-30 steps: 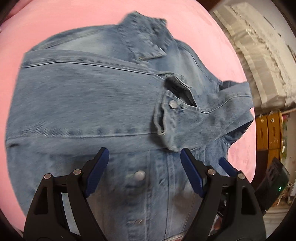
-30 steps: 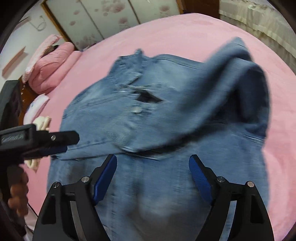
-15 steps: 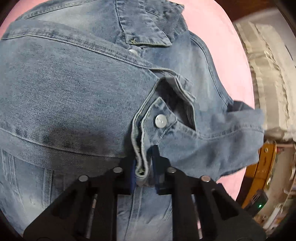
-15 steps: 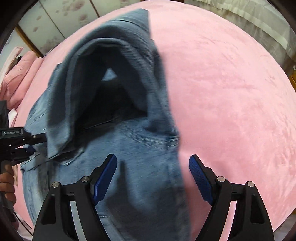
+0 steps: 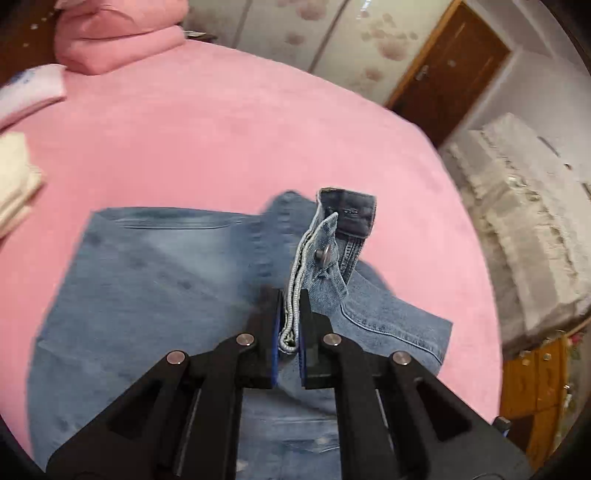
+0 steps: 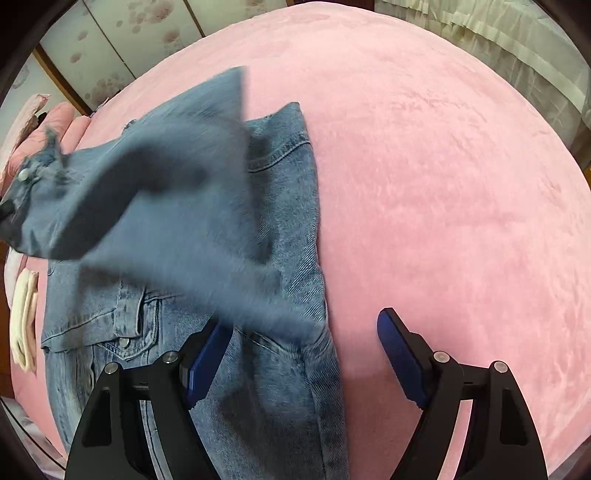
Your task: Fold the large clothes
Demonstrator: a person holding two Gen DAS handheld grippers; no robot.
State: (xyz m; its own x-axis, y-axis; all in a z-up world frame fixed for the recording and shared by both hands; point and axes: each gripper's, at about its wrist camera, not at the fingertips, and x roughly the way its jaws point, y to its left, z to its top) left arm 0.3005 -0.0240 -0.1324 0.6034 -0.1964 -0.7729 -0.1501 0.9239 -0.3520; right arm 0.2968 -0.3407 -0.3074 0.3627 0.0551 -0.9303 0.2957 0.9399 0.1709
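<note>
Through my left wrist view, my left gripper [image 5: 290,325] has its jaws clenched on the buttoned cuff [image 5: 325,254] of the faded blue denim jacket [image 5: 155,288], which lies on the pink bed [image 5: 229,140]. Through my right wrist view, my right gripper [image 6: 304,360] hangs released above the jacket's edge, gripping nothing. The cuff is pinched only at its hem, so I judge the heavy sleeve [image 6: 155,184] could slip free or drag the body askew.

A pink bed [image 5: 229,122] fills the room, pink pillows [image 5: 118,40] at its head. Floral wardrobe doors [image 5: 314,33] stand beside a brown door [image 5: 447,74]. Pale curtains [image 6: 517,40] hang opposite.
</note>
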